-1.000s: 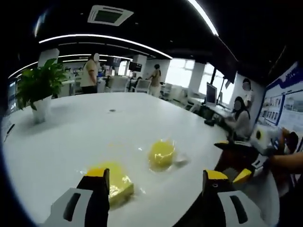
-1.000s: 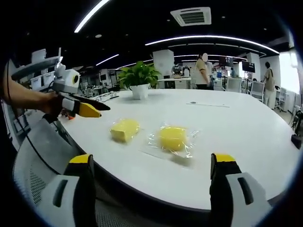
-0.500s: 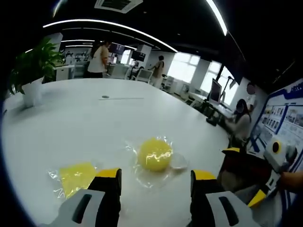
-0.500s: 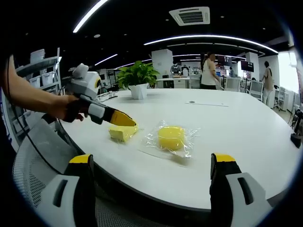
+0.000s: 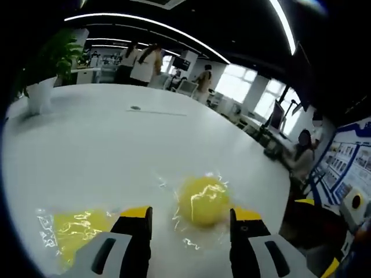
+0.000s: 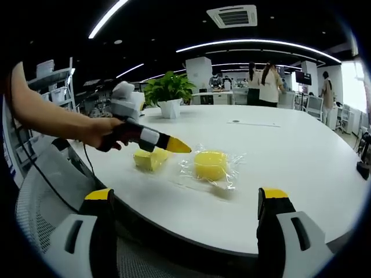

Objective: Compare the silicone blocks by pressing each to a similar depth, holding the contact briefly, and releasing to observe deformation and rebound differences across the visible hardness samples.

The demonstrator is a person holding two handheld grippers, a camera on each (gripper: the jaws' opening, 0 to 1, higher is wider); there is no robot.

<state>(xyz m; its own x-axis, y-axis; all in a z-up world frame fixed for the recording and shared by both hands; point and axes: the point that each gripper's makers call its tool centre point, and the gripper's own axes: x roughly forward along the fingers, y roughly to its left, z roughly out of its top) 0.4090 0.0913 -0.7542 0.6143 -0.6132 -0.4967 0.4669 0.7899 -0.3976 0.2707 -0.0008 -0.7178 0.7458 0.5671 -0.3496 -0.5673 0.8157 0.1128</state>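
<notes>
The white table [image 6: 301,174] was broad and curved, in an open office with a potted plant [image 6: 168,95] at its far end and people standing beyond. Two yellow silicone blocks lay on it in clear wrap: a round block [image 6: 211,165] and, just beside it, a squarish block [image 6: 149,158]. The right gripper view showed the left gripper [image 6: 174,146], held by a hand [image 6: 104,133], tips hovering between them. The left gripper view showed its jaws spread, round block [image 5: 203,200] just ahead. The right gripper [image 6: 188,214] was wide apart, back from the table edge.
</notes>
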